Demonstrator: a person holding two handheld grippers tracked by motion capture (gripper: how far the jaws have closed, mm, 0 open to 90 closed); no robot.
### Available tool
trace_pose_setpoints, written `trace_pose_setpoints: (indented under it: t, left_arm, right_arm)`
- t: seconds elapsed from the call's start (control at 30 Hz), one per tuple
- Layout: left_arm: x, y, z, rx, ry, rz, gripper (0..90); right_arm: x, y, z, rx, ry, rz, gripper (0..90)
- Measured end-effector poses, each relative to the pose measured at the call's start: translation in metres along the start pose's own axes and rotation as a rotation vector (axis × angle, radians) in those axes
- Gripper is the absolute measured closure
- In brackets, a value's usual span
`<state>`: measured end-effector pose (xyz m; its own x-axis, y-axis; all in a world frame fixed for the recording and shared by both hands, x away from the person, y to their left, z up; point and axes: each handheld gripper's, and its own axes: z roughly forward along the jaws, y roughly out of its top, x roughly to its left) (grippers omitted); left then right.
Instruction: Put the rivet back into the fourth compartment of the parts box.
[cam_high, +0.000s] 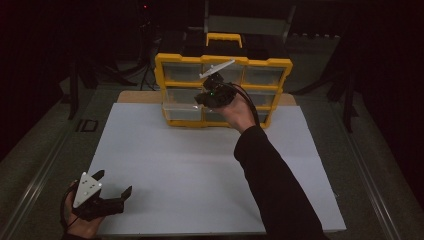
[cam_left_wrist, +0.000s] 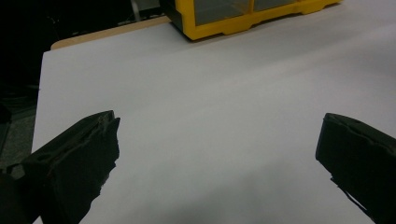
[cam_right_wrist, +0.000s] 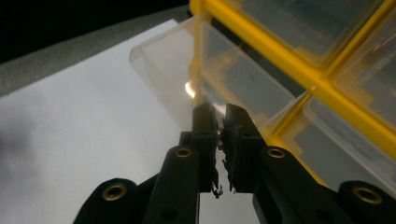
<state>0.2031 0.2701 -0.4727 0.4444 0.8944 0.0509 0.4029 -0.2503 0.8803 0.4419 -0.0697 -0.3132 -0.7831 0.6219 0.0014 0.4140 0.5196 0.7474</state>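
At twelve o'clock on the white desk (cam_high: 200, 165) stands a yellow drawer cabinet (cam_high: 223, 62) with clear plastic drawers. Its lower-left drawer (cam_high: 182, 111) is pulled partway out toward six o'clock, jutting past the cabinet's front. The right claw (cam_high: 212, 80) is held up before the cabinet's middle, its jaws nearly together with only a thin slit between them and nothing gripped; in the right gripper view the tips (cam_right_wrist: 218, 123) lie just at the open drawer's clear wall (cam_right_wrist: 187, 70). The left claw (cam_high: 114, 186) rests at seven o'clock near the desk's front edge, jaws spread wide over bare desk, well apart from the cabinet.
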Motion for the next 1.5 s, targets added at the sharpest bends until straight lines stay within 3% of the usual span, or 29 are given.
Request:
trace_pose_setpoints:
  t: [0.2,0.23,0.27,0.33,0.47,0.53,0.6,0.7,0.83,0.93,1.17,1.3,1.4,1.5]
  left_arm:
    - [0.001,0.0,0.0,0.001,0.001,-0.001,0.1]
    - [0.001,0.0,0.0,0.001,0.001,-0.001,0.1]
    - [0.001,0.0,0.0,0.0,0.001,-0.002,0.1]
    - [0.002,-0.001,-0.001,0.0,0.0,-0.001,0.1]
    - [0.001,-0.001,-0.001,0.003,0.002,-0.001,0.1]
    - [0.001,-0.001,-0.001,0.002,0.002,0.001,0.1]
    - [0.001,-0.001,-0.001,0.003,0.004,-0.002,0.1]
    - [0.0,-0.001,-0.001,0.002,0.005,-0.002,0.1]
    - [0.0,-0.001,-0.001,0.002,0.005,-0.003,0.1]
    - [0.0,-0.001,-0.002,0.002,0.005,-0.003,0.1]
    - [0.001,-0.001,-0.003,0.0,0.006,-0.008,0.1]
    - [0.0,-0.001,-0.002,0.001,0.003,-0.007,0.1]
    - [0.0,-0.001,-0.001,0.002,0.003,-0.007,0.1]
    - [0.0,-0.001,-0.002,0.002,0.001,-0.008,0.1]
  right_arm:
    - [-0.003,0.002,0.013,-0.004,-0.033,0.034,82.2]
    - [-0.004,0.002,0.015,-0.008,-0.032,0.046,77.8]
    - [-0.006,0.002,0.016,-0.017,-0.024,0.058,65.6]
    - [-0.008,0.002,0.018,-0.017,-0.011,0.082,50.5]
    - [-0.007,-0.001,0.012,-0.005,0.0,0.086,37.3]
    - [-0.006,-0.003,0.009,-0.001,0.01,0.082,36.3]
    - [-0.001,-0.01,0.0,0.014,-0.022,0.042,27.0]
    - [0.004,-0.022,-0.009,0.046,-0.025,-0.014,21.7]
    - [0.011,-0.046,-0.019,0.068,-0.034,-0.067,19.0]
    - [0.014,-0.067,-0.024,0.102,-0.075,-0.119,16.7]
    - [0.017,-0.134,-0.04,0.132,-0.066,-0.129,14.3]
    - [0.017,-0.173,-0.055,0.1,-0.079,-0.078,14.3]
    - [0.017,-0.201,-0.068,0.047,-0.11,-0.039,14.3]
    - [0.018,-0.228,-0.079,-0.014,-0.11,0.017,14.5]
